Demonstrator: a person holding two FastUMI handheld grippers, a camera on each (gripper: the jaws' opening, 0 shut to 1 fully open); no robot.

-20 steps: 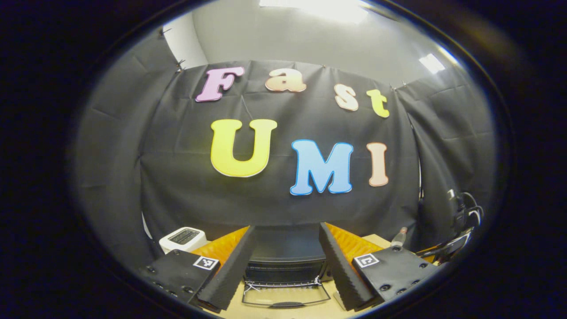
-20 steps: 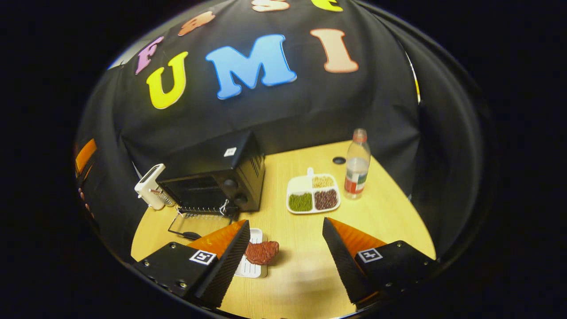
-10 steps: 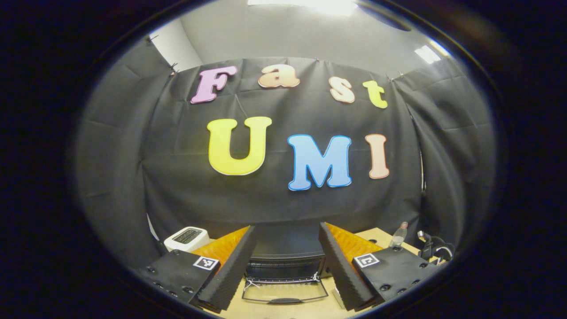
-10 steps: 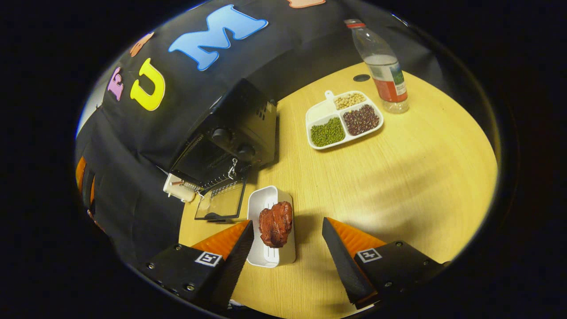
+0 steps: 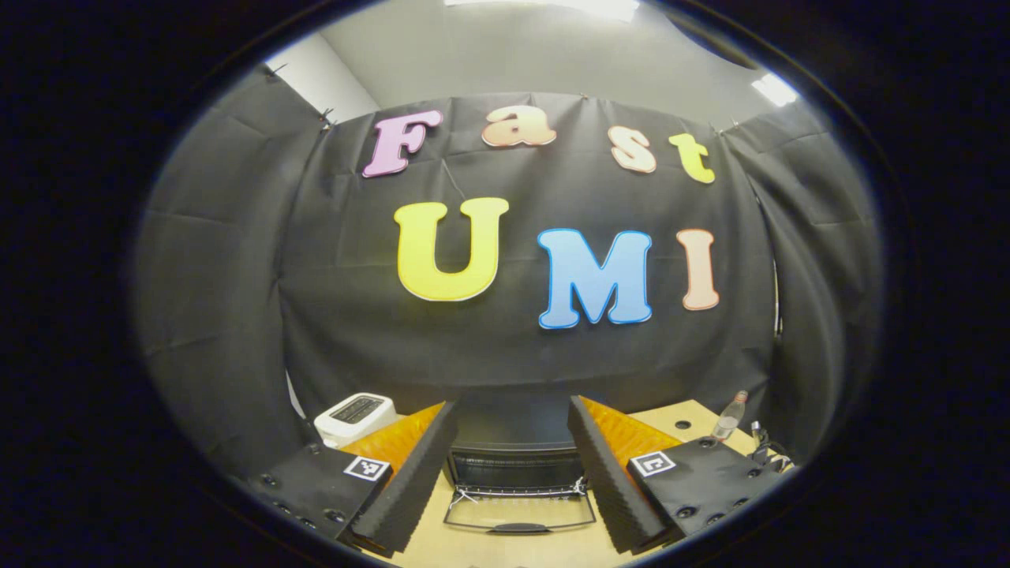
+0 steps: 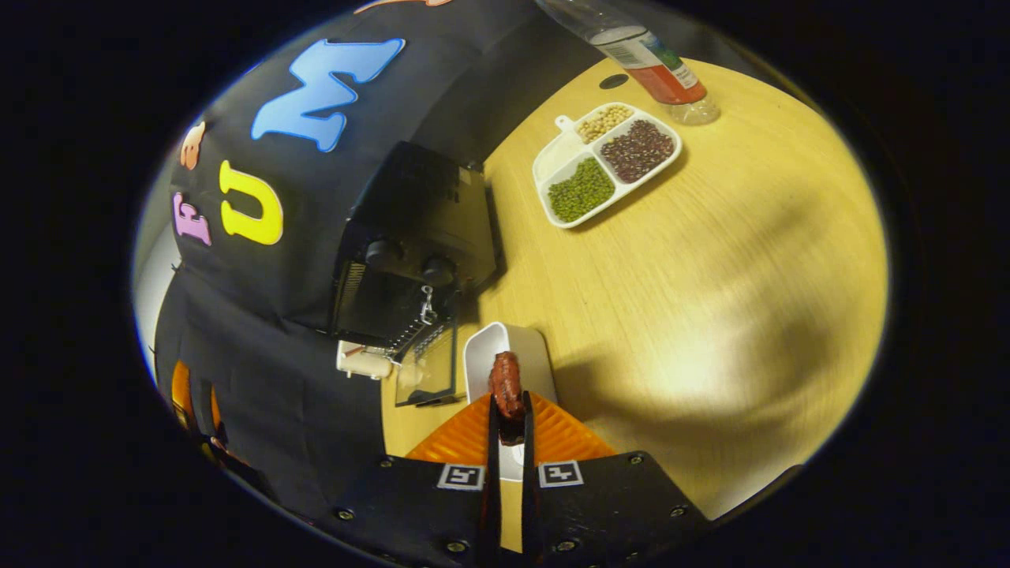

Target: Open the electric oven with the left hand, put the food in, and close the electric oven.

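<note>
Since half a second ago, my right gripper (image 6: 506,422) has closed from a wide gape down onto the meat (image 6: 505,383); both fingers now pinch the reddish-brown piece between them, over the white dish (image 6: 513,351) on the table (image 6: 710,260). Whether the meat has left the dish I cannot tell from this angle. My left gripper (image 5: 511,465) has drifted a little, and it hangs wide open with nothing in it.

Seen from the right gripper view, the electric oven (image 6: 414,237) sits at about eleven o'clock from the meat, its door (image 6: 430,367) folded down flat just beside the dish. A divided tray of beans (image 6: 604,162) lies at one o'clock, well apart, with a bottle (image 6: 647,59) beyond it.

From the left gripper view, the oven (image 5: 513,465) stands straight ahead between my open fingers, its door (image 5: 517,513) down, and a white appliance (image 5: 355,414) sits at ten o'clock.
</note>
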